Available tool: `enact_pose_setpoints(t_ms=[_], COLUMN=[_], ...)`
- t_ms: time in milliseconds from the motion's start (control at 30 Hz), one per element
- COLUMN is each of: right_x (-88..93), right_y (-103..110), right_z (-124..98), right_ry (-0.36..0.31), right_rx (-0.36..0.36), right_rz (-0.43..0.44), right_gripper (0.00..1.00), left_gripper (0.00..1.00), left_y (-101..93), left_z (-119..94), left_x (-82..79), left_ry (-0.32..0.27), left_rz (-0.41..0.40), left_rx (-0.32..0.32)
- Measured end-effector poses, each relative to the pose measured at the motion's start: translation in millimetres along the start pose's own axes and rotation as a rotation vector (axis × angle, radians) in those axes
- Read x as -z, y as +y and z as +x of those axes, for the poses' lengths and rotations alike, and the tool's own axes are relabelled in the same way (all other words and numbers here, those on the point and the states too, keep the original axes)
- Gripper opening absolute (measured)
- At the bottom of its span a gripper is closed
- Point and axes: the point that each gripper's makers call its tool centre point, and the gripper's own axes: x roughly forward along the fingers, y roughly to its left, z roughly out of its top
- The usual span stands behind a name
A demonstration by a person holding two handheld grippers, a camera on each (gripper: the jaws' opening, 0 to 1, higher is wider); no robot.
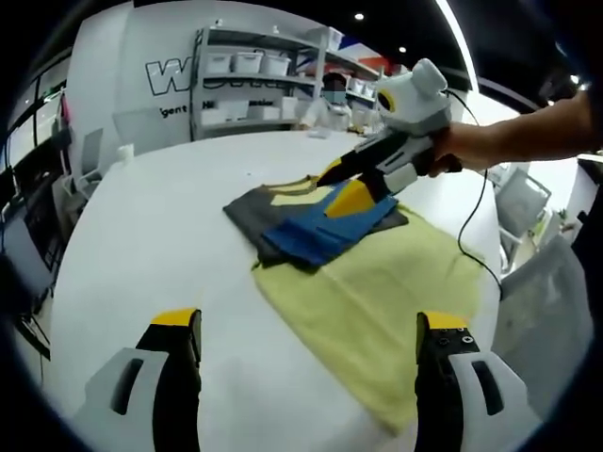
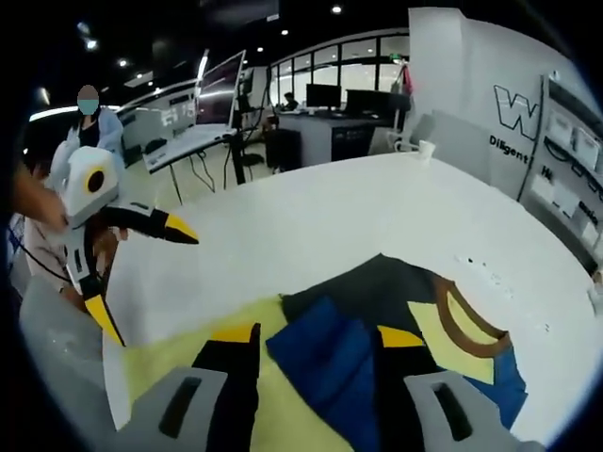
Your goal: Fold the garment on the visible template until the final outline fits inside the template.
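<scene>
Both views face each other low across the table (image 1: 141,254), sharing the garment (image 1: 320,221).

Soft matt cloth garment (image 1: 320,221), smooth matt white table (image 1: 160,245), yellow cloth template (image 1: 377,301)

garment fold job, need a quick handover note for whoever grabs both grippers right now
Left gripper: open, hovering over the table, holding nothing.
Right gripper: jaws down at the garment, straddling its blue fold; grip cannot be confirmed.
Garment: grey, blue and yellow shirt, bunched at the far end of the yellow template.
Done: partly folded.
Left: it overhangs the template's far edge; finish folding and bring the outline inside.
</scene>
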Motion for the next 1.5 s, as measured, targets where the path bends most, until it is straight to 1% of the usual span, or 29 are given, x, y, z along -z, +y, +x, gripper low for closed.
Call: enact_pose_setpoints(t_ms=[333,600,1033,1267,1500], right_x=[-3.5,-2.6,16.8,22.5,34.1], right_y=[-2,-5,-11,-10,-9], right_z=[-19,-36,-68,-83,-99], right_ry=[-0.037,-0.06,-0.077,-0.082,-0.079], right_rx=[0.006,0.014,0.034,0.044,0.056], right_rz=[-0.009,-0.006,0.022,0.018,0.012], right_gripper=[0.54,0.59,0.64,0.66,0.68], left_gripper=[0.99,0.99,0.99,0.99,0.99], left_y=[-3.1,-3.9,-6.1,-8.1,-11.2], left_z=[0,-1,-1,-1,-2], left_x=[-0.8,-2.2,-1.5,-2.7,-2.6], left_ry=[-0.002,-0.002,0.003,0.003,0.004], left_rz=[0.002,0.004,0.014,0.021,0.027], left_rx=[0.001,-0.002,0.001,0.006,0.007])
